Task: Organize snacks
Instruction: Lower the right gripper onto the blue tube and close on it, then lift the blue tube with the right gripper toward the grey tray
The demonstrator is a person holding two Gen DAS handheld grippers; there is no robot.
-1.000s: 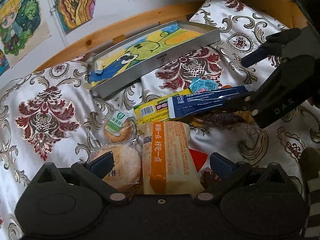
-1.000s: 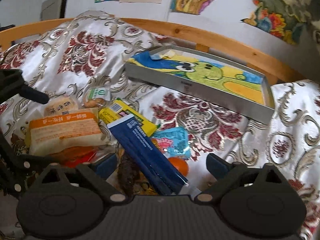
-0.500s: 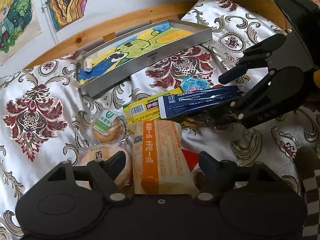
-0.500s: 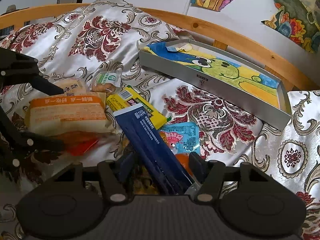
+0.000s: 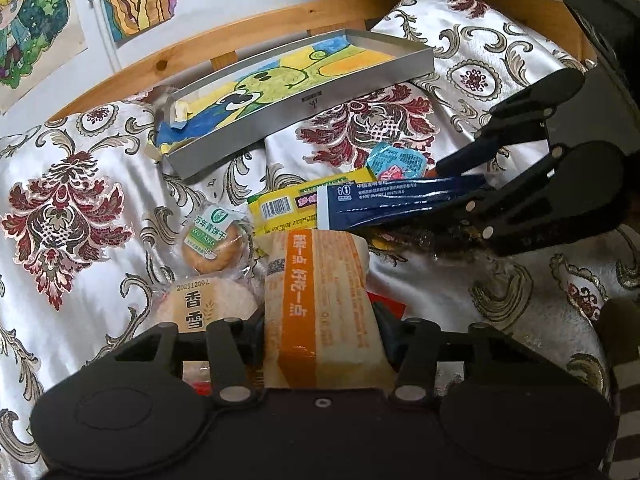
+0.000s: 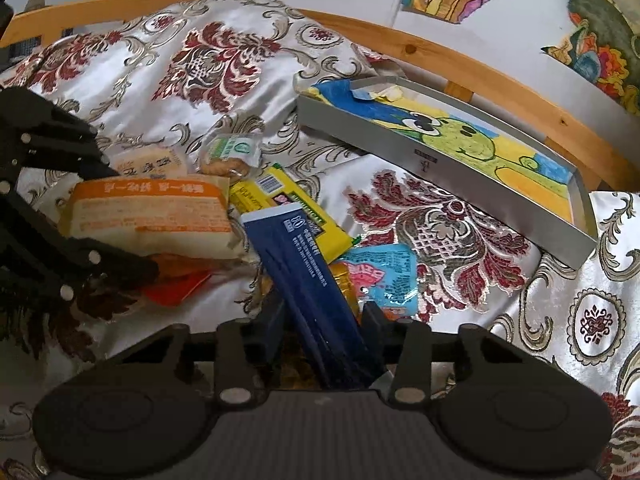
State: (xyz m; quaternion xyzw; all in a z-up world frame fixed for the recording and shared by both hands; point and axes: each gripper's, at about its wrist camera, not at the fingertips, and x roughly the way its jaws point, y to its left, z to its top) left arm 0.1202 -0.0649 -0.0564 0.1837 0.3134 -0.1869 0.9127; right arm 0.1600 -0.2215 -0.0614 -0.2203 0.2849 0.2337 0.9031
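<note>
Both jaws now closed in, left gripper (image 5: 320,330) clamping orange-striped packet (image 5: 320,304), right gripper (image 6: 322,320) clamping long navy packet (image 6: 308,280)

Orange packet (image 5: 324,304) and blue packet (image 6: 308,280) clamped; tray (image 5: 304,100) empty.

L gripper (image 5: 320,320) round orange pkt (image 5: 320,300)

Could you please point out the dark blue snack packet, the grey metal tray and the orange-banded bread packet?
Dark blue snack packet (image 6: 304,264), right wrist view, mid-length.
Grey metal tray (image 5: 304,114), left wrist view, front wall.
Orange-banded bread packet (image 5: 320,300), left wrist view, top face.
</note>
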